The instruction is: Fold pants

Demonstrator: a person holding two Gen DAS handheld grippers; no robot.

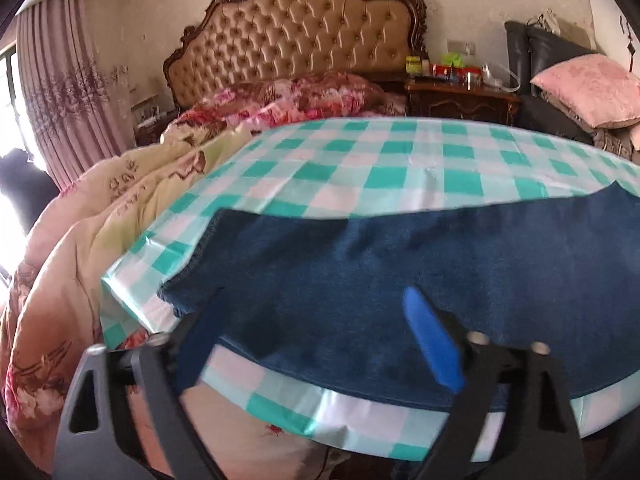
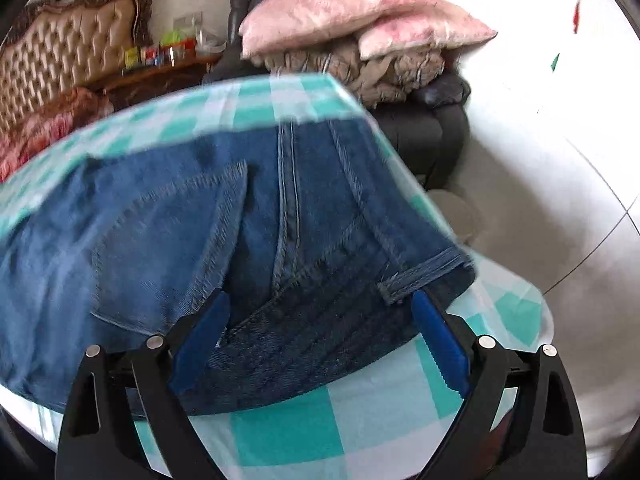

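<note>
Blue denim pants [image 1: 400, 264] lie flat on a table with a green-and-white checked cloth [image 1: 360, 168]. In the left wrist view I see the leg end with its hem at the left. My left gripper [image 1: 316, 320] is open, its blue fingers [image 1: 430, 340] over the near edge of the leg. In the right wrist view the waist end of the pants [image 2: 224, 224] shows, with a back pocket, centre seam and belt loop. My right gripper [image 2: 320, 320] is open, its fingers [image 2: 436, 336] spread either side of the waistband at the near edge.
A bed with a tufted headboard [image 1: 292, 40] and floral quilts [image 1: 120, 208] lies behind and left of the table. A nightstand [image 1: 460, 100] with bottles stands at the back. A dark armchair [image 2: 420, 128] with pink pillows [image 2: 352, 12] stands at right. White floor [image 2: 560, 160] lies right of the table.
</note>
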